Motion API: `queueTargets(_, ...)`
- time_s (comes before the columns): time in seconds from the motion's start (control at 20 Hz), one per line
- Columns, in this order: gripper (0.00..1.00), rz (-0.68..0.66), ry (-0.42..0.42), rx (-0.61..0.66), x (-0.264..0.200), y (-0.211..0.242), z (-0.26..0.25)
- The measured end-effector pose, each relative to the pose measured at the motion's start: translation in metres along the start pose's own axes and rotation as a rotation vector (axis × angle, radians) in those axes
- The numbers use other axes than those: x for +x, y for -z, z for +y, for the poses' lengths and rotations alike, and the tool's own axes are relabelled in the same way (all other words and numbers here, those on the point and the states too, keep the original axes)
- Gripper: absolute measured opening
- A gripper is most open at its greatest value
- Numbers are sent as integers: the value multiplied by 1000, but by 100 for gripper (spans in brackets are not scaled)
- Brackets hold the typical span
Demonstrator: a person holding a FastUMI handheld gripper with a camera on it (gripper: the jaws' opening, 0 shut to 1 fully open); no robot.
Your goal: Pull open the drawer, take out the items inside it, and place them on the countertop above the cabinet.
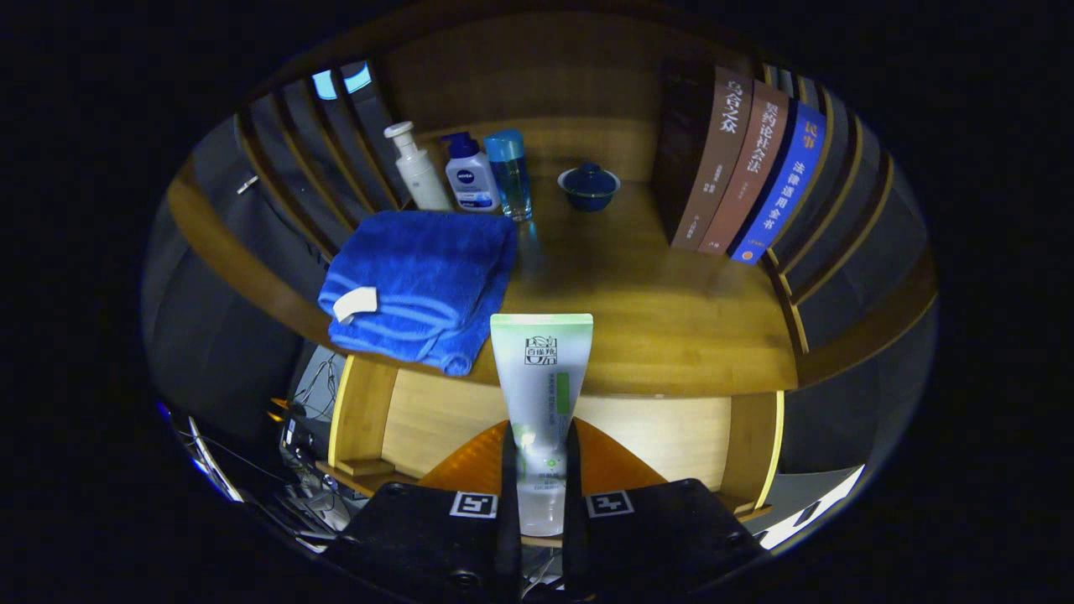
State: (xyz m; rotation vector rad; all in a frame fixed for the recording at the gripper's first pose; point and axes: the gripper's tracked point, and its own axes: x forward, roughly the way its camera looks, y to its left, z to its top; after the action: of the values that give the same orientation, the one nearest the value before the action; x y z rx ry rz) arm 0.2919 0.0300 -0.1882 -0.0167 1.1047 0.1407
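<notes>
A folded blue terry towel (419,281) with a white tag is laid on the wooden bench, one corner hanging over the front edge. Behind it, a white pump bottle (417,168), a white bottle with a dark blue cap (468,174) and a clear blue tumbler (509,174) are lined up side by side. A small dark blue lidded bowl (589,186) is set apart from them. Three upright books (751,172), two brown and one blue, are stood together. Tangled cables (315,390) are seen below.

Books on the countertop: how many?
3. They stand side by side on the countertop, leaning: a brown book, a lighter brown book and a blue book. Others could be hidden behind them.
</notes>
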Motion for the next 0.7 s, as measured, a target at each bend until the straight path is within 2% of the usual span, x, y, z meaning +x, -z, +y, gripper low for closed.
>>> queueTargets(0.35,23,46,96,46,58,-52,-16)
queueTargets(0.7,26,92,164,88,101,-68,-35)
